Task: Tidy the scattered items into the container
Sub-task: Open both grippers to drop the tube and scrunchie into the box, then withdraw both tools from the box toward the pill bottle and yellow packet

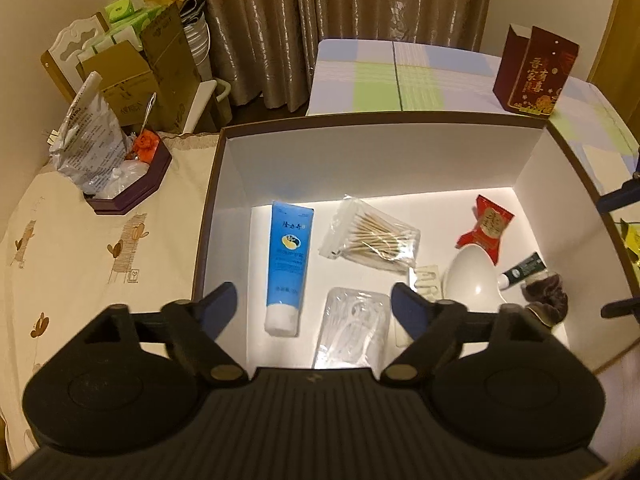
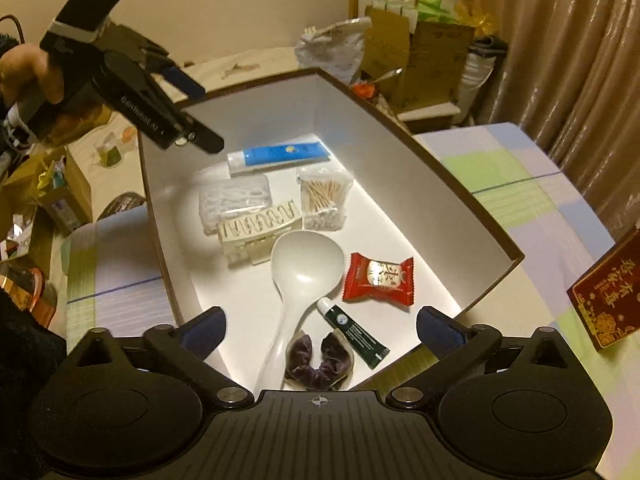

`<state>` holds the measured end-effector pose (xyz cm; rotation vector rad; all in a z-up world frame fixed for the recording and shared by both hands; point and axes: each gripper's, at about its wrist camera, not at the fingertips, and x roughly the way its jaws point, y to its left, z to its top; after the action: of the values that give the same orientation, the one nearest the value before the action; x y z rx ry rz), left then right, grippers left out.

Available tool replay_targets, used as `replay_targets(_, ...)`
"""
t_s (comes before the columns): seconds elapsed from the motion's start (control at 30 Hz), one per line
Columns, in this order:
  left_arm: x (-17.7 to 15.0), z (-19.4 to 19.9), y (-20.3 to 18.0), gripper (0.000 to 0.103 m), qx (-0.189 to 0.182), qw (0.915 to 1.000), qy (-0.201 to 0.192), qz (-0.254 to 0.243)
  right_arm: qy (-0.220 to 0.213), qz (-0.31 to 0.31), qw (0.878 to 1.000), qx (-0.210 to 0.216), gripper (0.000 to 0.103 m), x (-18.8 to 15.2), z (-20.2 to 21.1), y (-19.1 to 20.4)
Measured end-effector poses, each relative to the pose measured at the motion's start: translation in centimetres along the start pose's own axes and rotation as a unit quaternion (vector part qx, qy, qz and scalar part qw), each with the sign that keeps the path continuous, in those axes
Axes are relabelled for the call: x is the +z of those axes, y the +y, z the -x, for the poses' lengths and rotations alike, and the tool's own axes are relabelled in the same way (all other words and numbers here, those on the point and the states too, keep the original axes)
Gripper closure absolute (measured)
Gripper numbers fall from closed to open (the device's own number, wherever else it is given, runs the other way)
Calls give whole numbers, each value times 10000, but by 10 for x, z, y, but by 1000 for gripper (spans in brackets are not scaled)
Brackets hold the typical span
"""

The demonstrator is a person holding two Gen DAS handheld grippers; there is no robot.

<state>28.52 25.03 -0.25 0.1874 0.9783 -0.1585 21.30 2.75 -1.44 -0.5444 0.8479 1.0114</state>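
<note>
With both the left gripper (image 1: 314,304) and right gripper (image 2: 320,326) hanging jaws spread and empty over the box (image 2: 452,168), whose floor holds the tube (image 1: 286,264), swabs (image 1: 370,236), ladle (image 2: 300,276) and candy (image 2: 378,280), the tidying looks finished, leaving only a check of the bed (image 1: 100,240) for strays

White-walled, brown-rimmed box (image 2: 400,128); blue-and-white tube (image 1: 286,264); red candy wrapper (image 2: 378,277); purple scrunchie (image 2: 316,362); white ladle (image 2: 304,268).

Red gift box (image 1: 534,74) on checked bedsheet (image 1: 384,80), cardboard boxes (image 1: 160,64) beside brown curtains (image 1: 360,20).
</note>
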Motion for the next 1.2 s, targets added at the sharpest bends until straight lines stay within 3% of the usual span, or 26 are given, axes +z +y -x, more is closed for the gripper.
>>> replay_targets(0.27, -14, 18, -10, 3, 69, 9999, 19, -97, -55, -390, 9990, -193, 0, -9, 18, 9)
replay_targets(1.2, -70, 69, -42, 1, 156, 9999, 9, 65, -331, -675, 9968, -288, 0, -54, 70, 52)
